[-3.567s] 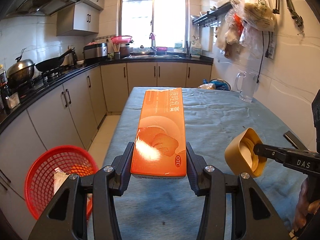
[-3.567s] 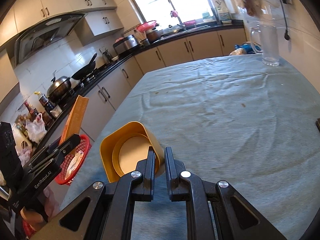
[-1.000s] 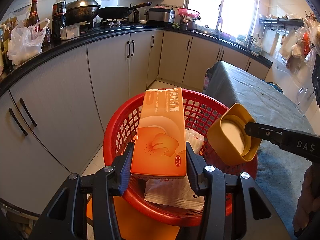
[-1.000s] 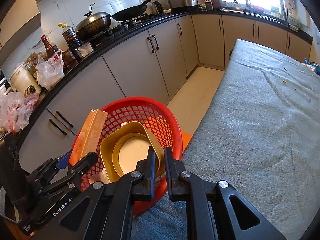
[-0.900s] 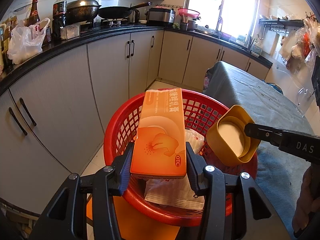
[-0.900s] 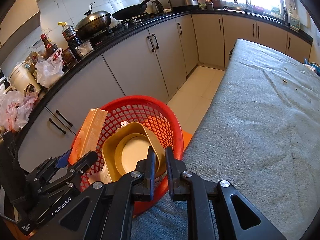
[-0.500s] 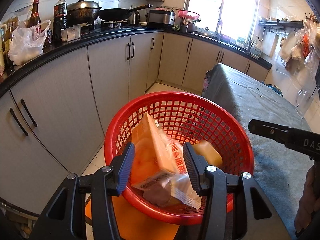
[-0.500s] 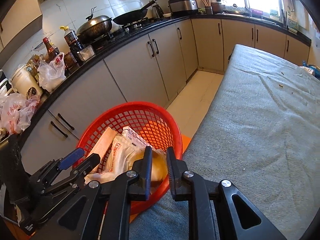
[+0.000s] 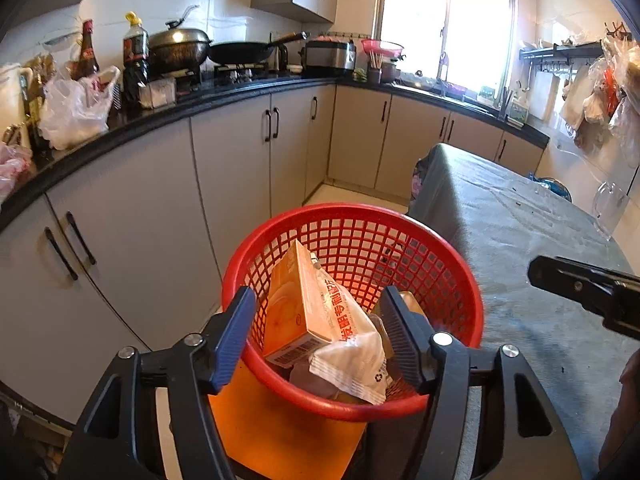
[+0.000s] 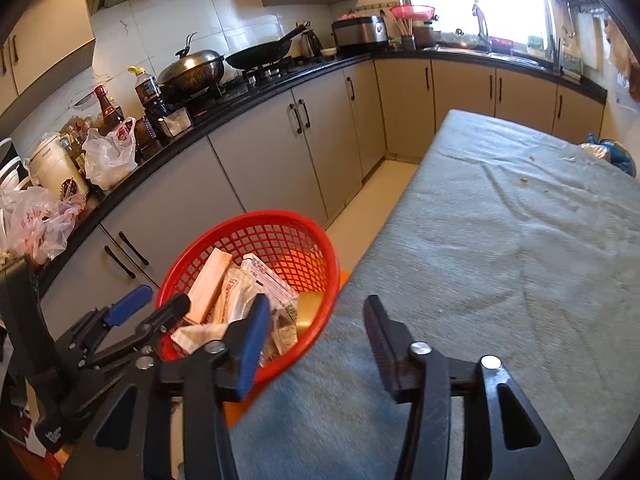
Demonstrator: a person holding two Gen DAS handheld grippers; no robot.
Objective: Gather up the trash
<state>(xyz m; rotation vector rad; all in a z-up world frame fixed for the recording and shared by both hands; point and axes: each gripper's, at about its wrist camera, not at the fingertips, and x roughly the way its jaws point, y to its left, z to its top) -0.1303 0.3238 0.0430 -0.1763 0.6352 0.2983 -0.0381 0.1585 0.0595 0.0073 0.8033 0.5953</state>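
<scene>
A red mesh basket (image 9: 452, 272) stands beside the table; it also shows in the right wrist view (image 10: 320, 248). In it lie the orange box (image 9: 290, 308), white wrappers (image 9: 352, 344) and the yellow cup (image 10: 309, 310). My left gripper (image 9: 318, 334) is open and empty, just above the basket's near rim. My right gripper (image 10: 314, 340) is open and empty, above the table edge next to the basket. The right gripper's finger (image 9: 580, 284) shows at the right of the left wrist view.
The table under a grey-blue cloth (image 10: 500, 240) runs to the far right. Kitchen cabinets (image 9: 236, 168) and a black counter (image 9: 168, 104) with pots, bottles and bags line the left. An orange stool (image 9: 272, 432) sits under the basket. A glass jug (image 9: 606, 208) stands at the table's far edge.
Both grippers have opened. The orange box and the yellow cup have dropped into the red basket and now lie among the wrappers.
</scene>
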